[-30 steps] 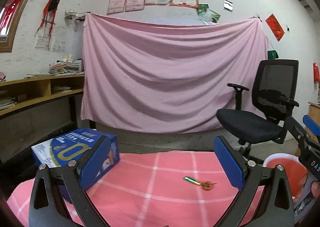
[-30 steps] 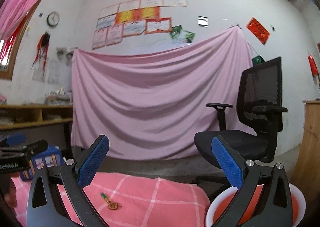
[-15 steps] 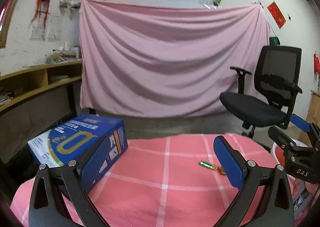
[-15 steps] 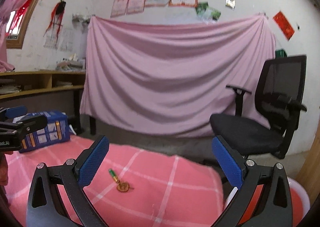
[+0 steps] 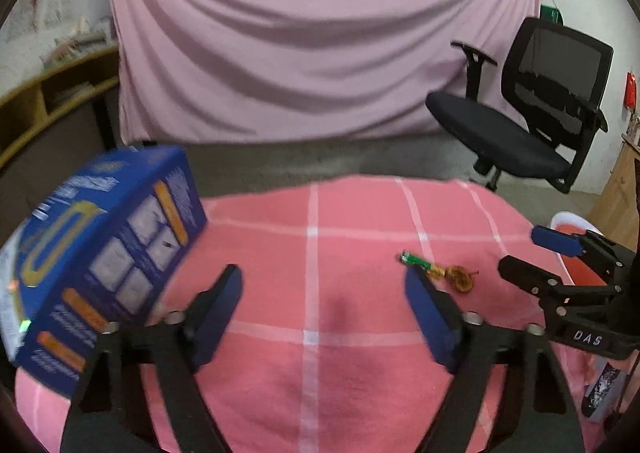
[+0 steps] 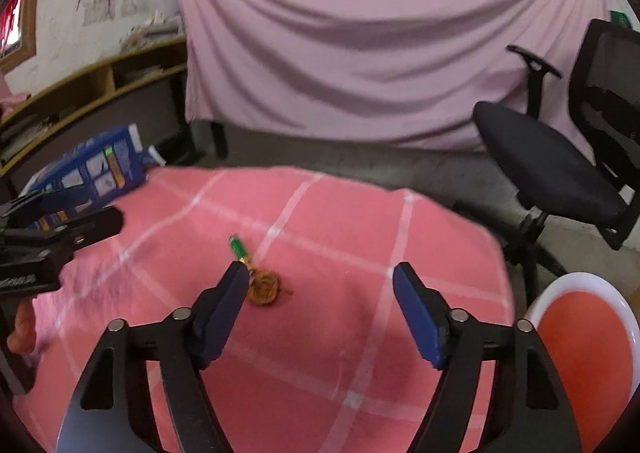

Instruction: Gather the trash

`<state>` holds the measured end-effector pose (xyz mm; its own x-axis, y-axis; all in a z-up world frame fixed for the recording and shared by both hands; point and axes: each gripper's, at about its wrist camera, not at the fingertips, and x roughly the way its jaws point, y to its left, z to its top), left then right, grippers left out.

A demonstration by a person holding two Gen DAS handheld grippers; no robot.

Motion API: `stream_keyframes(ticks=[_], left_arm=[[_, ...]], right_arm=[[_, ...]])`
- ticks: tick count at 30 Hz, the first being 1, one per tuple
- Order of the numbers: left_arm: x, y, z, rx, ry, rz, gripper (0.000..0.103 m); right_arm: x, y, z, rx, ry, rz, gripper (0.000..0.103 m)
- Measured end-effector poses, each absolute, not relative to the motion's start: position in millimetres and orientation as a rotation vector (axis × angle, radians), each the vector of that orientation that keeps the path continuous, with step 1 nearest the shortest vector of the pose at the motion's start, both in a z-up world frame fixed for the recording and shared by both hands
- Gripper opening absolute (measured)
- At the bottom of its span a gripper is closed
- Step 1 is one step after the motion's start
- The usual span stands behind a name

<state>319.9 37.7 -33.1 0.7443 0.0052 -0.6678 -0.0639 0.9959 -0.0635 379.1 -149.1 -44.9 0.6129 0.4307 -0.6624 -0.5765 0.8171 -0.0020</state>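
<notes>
The left gripper [image 5: 322,303] is hanging over the pink checked tablecloth [image 5: 320,373], its jaws closing from a wide spread with only bare cloth between them. The right gripper [image 6: 320,295] is doing likewise, jaws narrowing and gripping nothing. The trash, a green-and-gold candy wrapper [image 6: 256,273] with a brown coiled end, is lying on the tablecloth touching no pad: in the right wrist view it is sitting just beside the tip of that gripper's left-hand finger, and in the left wrist view [image 5: 438,273] it is lying just beyond the tip of that gripper's right-hand finger. A blue carton [image 5: 104,249] is standing tilted at the cloth's left edge, crowding the left gripper's outer side. A white-rimmed red bin [image 6: 588,337] is sitting low off the cloth's right edge. Past the cloth's far edge a black office chair [image 6: 560,149] is standing on the grey floor, and a pink sheet [image 5: 320,37] is hanging across the wall behind.
</notes>
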Motion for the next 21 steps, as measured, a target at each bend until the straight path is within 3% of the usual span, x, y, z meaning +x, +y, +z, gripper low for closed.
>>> stream_keyframes(ticks=[3,8,14,21], left_arm=[[330,38,-37,-0.102,0.78,0.015,0.06],[343,43,-39,-0.146,0.834,-0.019,0.047],[354,53,-40,-0.196,0.875,-0.031,0.042],[358,46,-37,-0.224,0.89,-0.11,0.042]], right_arm=[[385,-138,-55,-0.26,0.78,0.633,0.057],[393,-125,-66,-0.288,0.855,0.679,0.056],[397,-117,-71,-0.312,0.894,0.698,0.031],[398,-133,-66,-0.273,0.89,0.669,0.031]])
